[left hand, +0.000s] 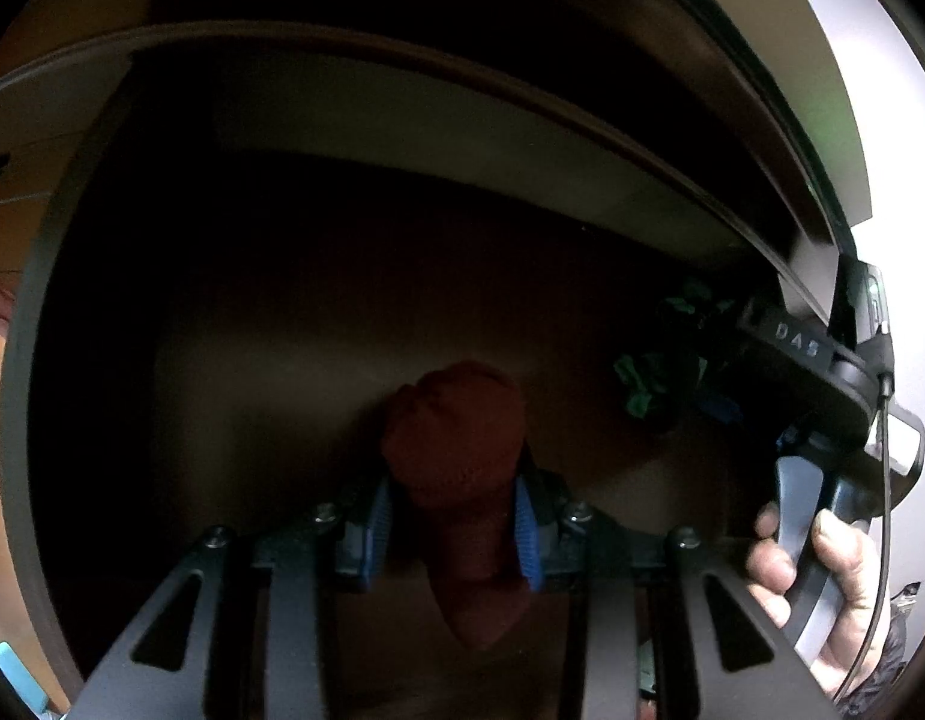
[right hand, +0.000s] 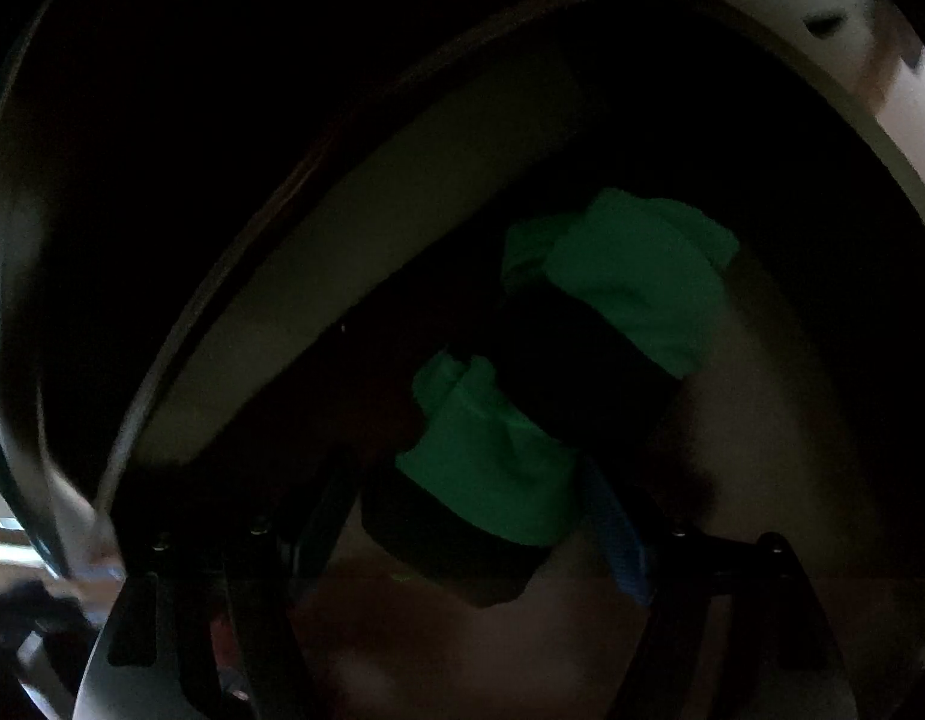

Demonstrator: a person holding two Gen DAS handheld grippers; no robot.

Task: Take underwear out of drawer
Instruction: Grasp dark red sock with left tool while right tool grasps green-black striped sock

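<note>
Tongs first: my left tongs (left hand: 453, 531) are pinched narrow on a rolled, rust-red knitted piece of underwear (left hand: 456, 438) low over the floor of the dark wooden drawer (left hand: 354, 120), while my right tongs (right hand: 468, 534) stand wide around a crumpled green-and-black piece of underwear (right hand: 492, 468), and in this gloom I cannot tell whether the blue pads (right hand: 618, 540) press it. Since the red roll is caught only at its middle, I judge it could slide out or snag the drawer's front wall as I lift. If I close the right tongs carelessly, they might nip just one green fold and leave the rest behind.
</note>
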